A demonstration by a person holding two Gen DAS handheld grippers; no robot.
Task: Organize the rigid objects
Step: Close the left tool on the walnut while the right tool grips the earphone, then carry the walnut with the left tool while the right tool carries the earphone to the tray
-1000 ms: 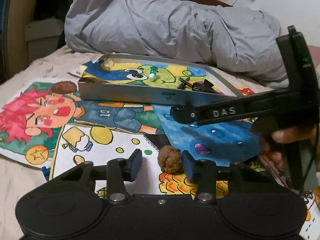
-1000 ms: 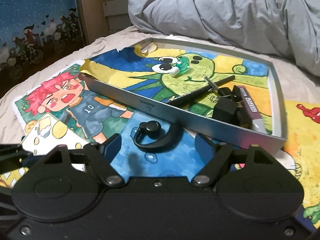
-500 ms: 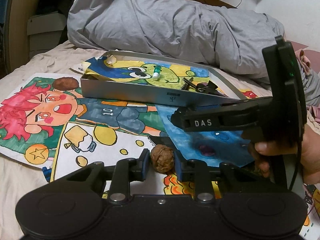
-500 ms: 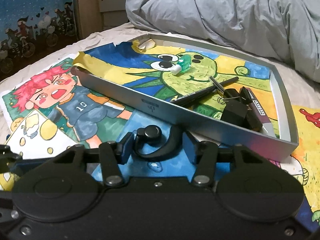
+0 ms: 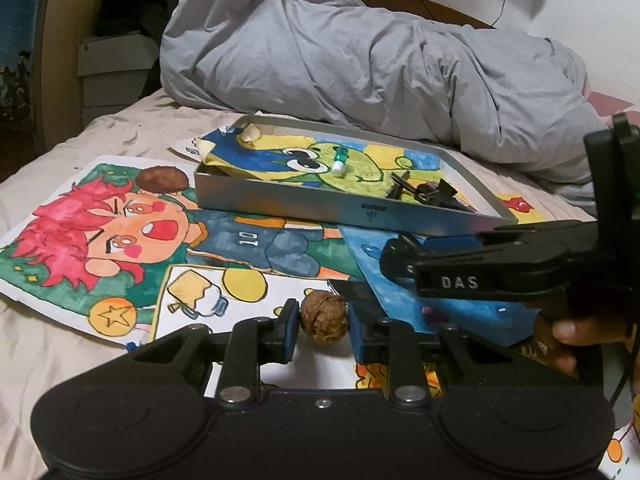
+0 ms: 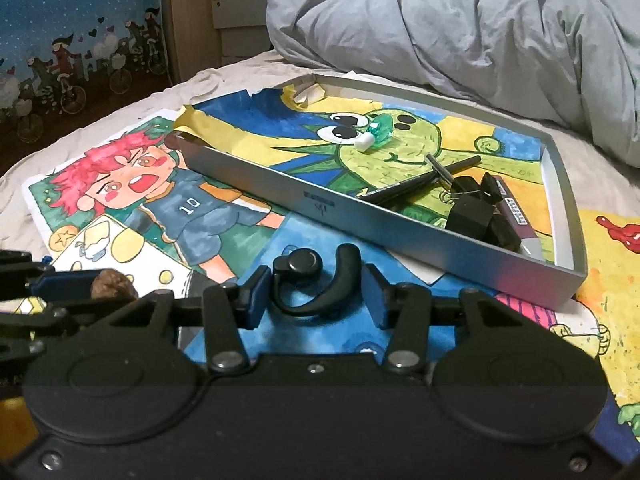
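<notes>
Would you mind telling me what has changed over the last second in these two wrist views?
Both grippers closed in from wide open. The left gripper now has its fingers against the walnut; the right gripper now brackets the black earpiece, touching or nearly so. Neither item looks lifted yet. The silver tray, its pens, clips and small green-and-white piece, and the drawings stayed put.

"DAS" on right gripper (image 5: 460,280); "10" on drawn jersey (image 6: 189,206).
</notes>
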